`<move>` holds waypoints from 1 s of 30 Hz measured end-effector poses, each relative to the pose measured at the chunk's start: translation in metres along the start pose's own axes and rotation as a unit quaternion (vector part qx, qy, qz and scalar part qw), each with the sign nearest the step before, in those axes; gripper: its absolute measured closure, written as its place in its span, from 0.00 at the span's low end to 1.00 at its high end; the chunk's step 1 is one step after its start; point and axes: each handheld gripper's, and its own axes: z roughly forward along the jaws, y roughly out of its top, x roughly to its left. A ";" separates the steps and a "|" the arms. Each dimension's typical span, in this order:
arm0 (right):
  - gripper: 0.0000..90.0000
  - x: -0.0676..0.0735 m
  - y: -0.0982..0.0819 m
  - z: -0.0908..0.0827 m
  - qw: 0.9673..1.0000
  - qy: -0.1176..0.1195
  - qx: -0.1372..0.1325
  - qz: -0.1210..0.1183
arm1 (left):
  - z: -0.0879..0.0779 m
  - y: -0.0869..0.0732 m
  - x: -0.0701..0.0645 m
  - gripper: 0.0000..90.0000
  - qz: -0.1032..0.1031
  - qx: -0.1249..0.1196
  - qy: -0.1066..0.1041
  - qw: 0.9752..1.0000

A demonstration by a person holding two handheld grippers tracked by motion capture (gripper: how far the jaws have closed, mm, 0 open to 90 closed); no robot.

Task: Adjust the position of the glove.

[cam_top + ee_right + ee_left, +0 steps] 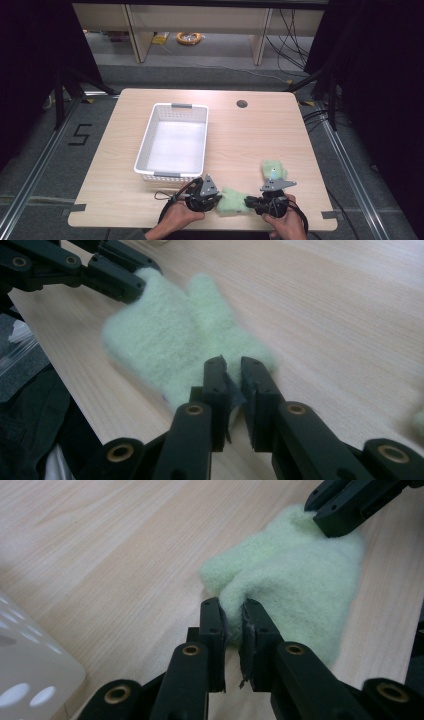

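At the near edge of the pale wood worktop (pixel 250 130), you held one fuzzy, pale green mitten (pixel 234 201) between your two claws, each pinching an opposite end of it. The mitten lay flat on the worktop, soft and woolly, its nap blurring its outline; the right gripper view showed its body (pixel 170 340) splitting into a broad lobe and a narrower thumb-like lobe pointing away from that camera. Your left claw (pixel 233 622) had its jaws drawn nearly together on a raised fold of the mitten's edge (pixel 290 580), the fabric bunched up between the pads. Your right claw (pixel 231 377) stood almost as narrow; a scrap of the fleece showed between its jaws, though whether the pads pressed it could not be told with certainty. In the high view your left claw (pixel 216 200) met the mitten from its left side and your right claw (pixel 248 202) from its right side, with your hands (pixel 180 216) coming in from the bottom edge. A second pale green mitten (pixel 273 171) lay a little farther back on the worktop, just behind your right gripper and apart from the held one. The white perforated basket (pixel 145 150) stood at centre left of the worktop, near your left gripper but not touching the mitten.
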 end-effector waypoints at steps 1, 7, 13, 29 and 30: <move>0.89 0.000 0.000 -0.001 1.000 -0.003 0.000 -0.001 | -0.001 -0.001 0.001 0.89 0.006 0.001 -0.002 1.000; 0.84 0.001 -0.002 0.001 1.000 -0.010 0.002 -0.002 | -0.003 -0.003 0.001 0.84 -0.011 0.006 -0.007 1.000; 0.74 -0.001 0.000 -0.002 1.000 -0.001 0.002 0.001 | -0.010 -0.004 0.004 0.72 -0.009 0.002 -0.011 1.000; 0.64 -0.036 0.008 -0.039 0.995 -0.078 -0.062 0.015 | -0.046 -0.018 -0.001 0.46 -0.059 -0.013 -0.020 0.998; 0.64 -0.039 0.008 -0.041 0.994 -0.084 -0.063 0.017 | -0.048 -0.019 -0.001 0.45 -0.062 -0.011 -0.018 0.998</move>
